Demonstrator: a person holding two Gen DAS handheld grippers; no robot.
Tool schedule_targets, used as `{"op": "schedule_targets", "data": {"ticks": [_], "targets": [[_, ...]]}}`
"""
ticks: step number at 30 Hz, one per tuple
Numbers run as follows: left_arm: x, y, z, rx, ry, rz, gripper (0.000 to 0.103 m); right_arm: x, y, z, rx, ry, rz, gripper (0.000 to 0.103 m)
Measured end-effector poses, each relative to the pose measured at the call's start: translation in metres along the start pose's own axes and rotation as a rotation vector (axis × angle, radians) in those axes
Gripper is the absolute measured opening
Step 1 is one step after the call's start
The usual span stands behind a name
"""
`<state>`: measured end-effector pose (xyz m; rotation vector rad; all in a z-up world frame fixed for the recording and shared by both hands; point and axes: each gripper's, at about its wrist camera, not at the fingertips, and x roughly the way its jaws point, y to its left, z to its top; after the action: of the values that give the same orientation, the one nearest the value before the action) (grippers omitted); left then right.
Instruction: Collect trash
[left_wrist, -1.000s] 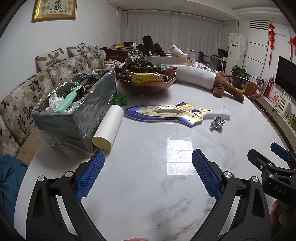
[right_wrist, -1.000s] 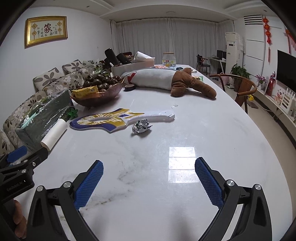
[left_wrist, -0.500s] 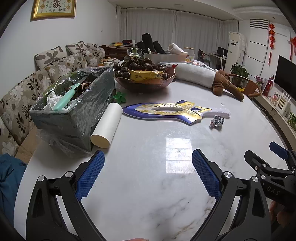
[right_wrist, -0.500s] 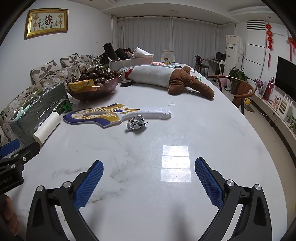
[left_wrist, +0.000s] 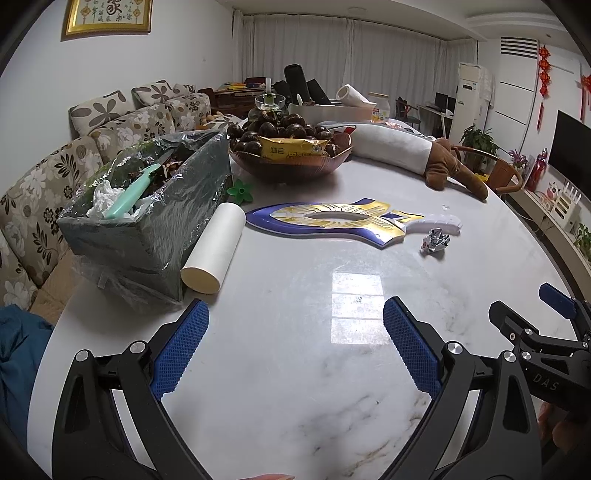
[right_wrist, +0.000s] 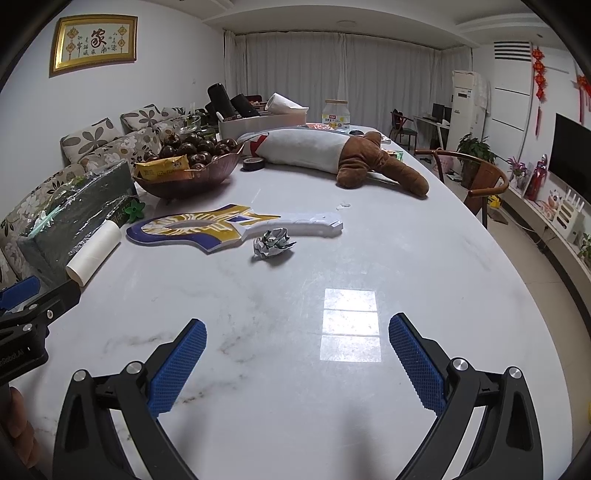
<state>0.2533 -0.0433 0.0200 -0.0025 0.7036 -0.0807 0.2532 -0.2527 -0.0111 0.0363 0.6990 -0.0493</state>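
Note:
A crumpled silver foil wrapper lies on the white marble table, just in front of a toy sword; it also shows in the left wrist view. A dark green trash bin lined with clear plastic and holding rubbish stands at the table's left edge, and shows in the right wrist view. My right gripper is open and empty, well short of the wrapper. My left gripper is open and empty, to the right of the bin.
A white paper roll lies against the bin. A blue and gold toy sword, a bowl of chestnuts with a yellow packet, a green flower toy and a plush toy lie further back. A sofa is left of the table.
Both grippers have moved slightly forward over the table, so the wrapper and bin appear a little nearer. Both stay open and empty.

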Motion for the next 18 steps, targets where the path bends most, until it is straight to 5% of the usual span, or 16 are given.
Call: {"op": "schedule_targets", "data": {"ticks": [18], "targets": [[0.0008,-0.0003,-0.0001,0.002,0.001,-0.002,0.093,0.0018,0.0014,0.0001,-0.006,0.011,-0.001,0.098]]}}
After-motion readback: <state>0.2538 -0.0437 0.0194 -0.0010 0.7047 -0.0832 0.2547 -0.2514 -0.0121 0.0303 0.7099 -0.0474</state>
